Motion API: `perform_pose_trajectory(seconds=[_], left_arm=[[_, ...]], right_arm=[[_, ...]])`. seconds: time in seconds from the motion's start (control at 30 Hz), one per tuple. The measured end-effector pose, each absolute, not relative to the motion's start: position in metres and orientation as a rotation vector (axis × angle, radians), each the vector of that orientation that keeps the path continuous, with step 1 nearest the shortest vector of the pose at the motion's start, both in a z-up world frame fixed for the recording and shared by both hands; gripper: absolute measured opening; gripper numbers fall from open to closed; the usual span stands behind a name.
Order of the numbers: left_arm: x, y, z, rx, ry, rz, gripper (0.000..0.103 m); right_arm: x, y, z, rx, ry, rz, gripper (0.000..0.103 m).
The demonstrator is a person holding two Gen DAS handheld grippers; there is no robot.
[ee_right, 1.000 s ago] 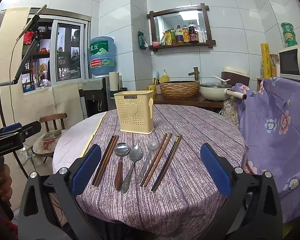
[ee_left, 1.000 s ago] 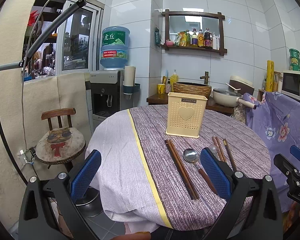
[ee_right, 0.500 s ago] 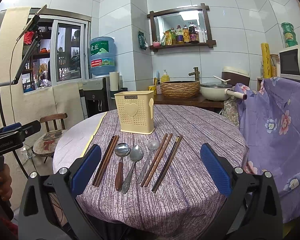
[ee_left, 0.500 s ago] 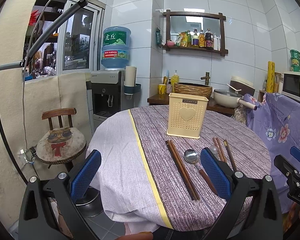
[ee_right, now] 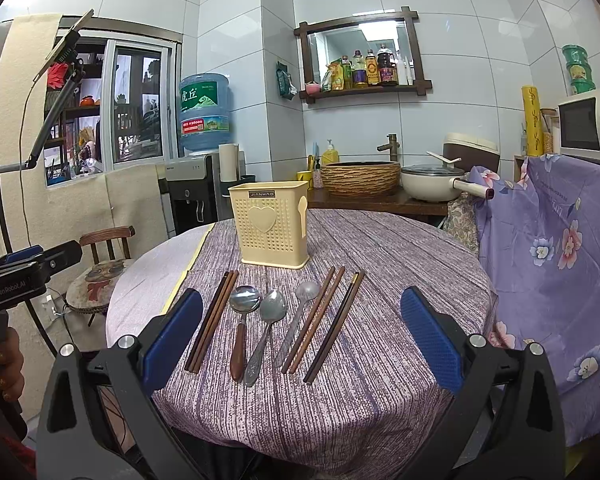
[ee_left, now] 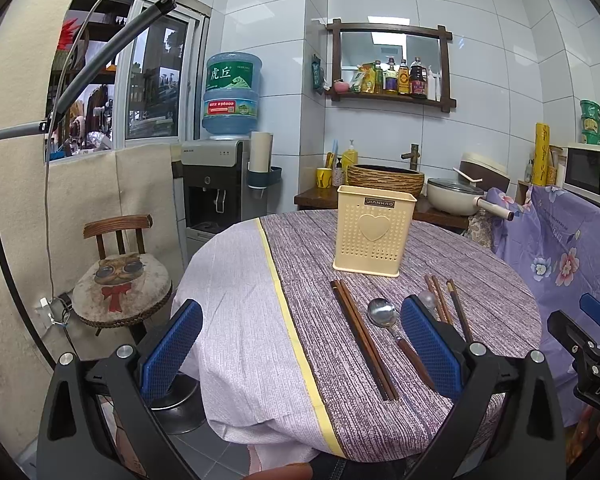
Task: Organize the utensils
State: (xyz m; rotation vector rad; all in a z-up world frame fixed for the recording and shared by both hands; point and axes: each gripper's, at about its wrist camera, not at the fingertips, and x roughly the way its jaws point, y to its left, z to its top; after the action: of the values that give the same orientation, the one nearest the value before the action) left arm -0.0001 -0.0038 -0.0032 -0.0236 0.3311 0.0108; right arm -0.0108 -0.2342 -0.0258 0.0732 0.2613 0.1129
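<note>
Cream utensil holder (ee_right: 271,224), label "JIANHAO", stands mid-table (ee_right: 400,248). Chopsticks (ee_right: 211,320) and spoons (ee_right: 242,320) lie in a row just before it. Left gripper (ee_left: 300,348) and right gripper (ee_right: 300,340): fingers wide apart, empty. Water jug (ee_left: 231,92) reads "虎丘".

Metal spoons (ee_left: 427,300) behind left jaws

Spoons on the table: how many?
3, side by side in front of the yellow caddy: wooden-handled spoon leftmost, patterned steel spoon in the middle, small grey spoon rightmost. None seems hidden.
</note>
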Motion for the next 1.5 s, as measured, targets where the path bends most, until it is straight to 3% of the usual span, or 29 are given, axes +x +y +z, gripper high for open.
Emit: perform_pose_trajectory(seconds=[1.1,1.5], left_arm=[[0.001,0.001,-0.003,-0.025,0.333,0.012,0.098],[0.025,0.008,-0.017,-0.013,0.409,0.02,0.098]], right_arm=[[-0.011,-0.234,-0.026,0.076,0.264,0.111,0.098],[0.018,-0.241,-0.039,0.057,0.329,0.083,0.098]])
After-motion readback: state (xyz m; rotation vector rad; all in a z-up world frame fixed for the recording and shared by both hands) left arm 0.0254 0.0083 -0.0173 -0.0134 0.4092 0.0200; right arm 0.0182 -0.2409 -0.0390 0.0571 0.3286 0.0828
